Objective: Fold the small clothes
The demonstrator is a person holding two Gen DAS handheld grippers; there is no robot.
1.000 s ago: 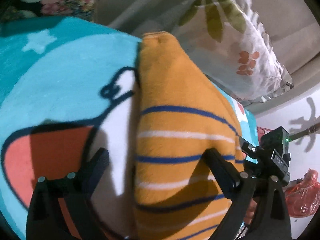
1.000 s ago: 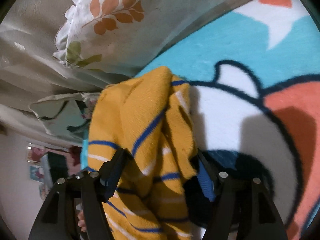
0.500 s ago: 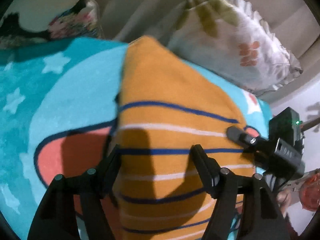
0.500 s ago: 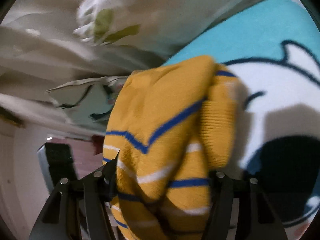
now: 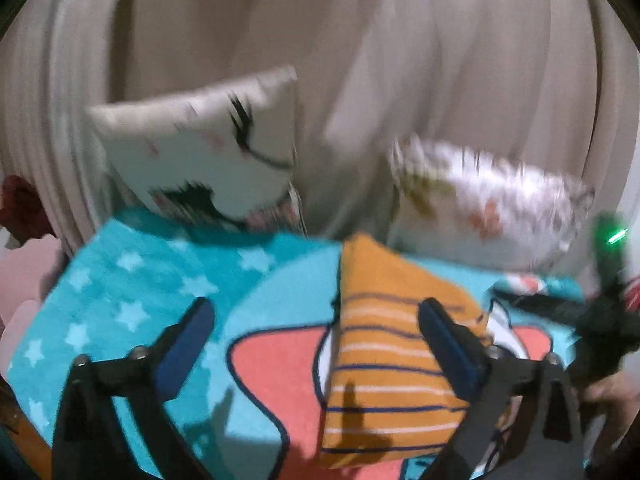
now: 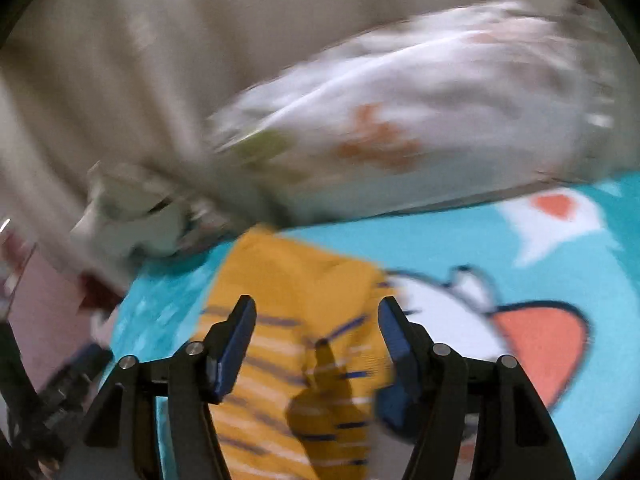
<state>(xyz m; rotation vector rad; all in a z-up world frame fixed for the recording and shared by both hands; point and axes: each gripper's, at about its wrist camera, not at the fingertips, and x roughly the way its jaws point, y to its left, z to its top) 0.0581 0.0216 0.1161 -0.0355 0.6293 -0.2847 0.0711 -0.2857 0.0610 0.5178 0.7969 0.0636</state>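
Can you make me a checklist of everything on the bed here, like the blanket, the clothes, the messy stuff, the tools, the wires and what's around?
Surface: blue cartoon blanket with stars.
Job's things: orange striped sweater, folded, lying on the blanket.
Clutter: leaf pillow and eyelash pillow at the far edge.
Tools: left tool open wide, jaws just opened, nothing pinched; right tool open above the sweater, not gripping it.
Cables: nothing seen for sure; too blurry.
Surroundings: beige curtain behind the pillows.
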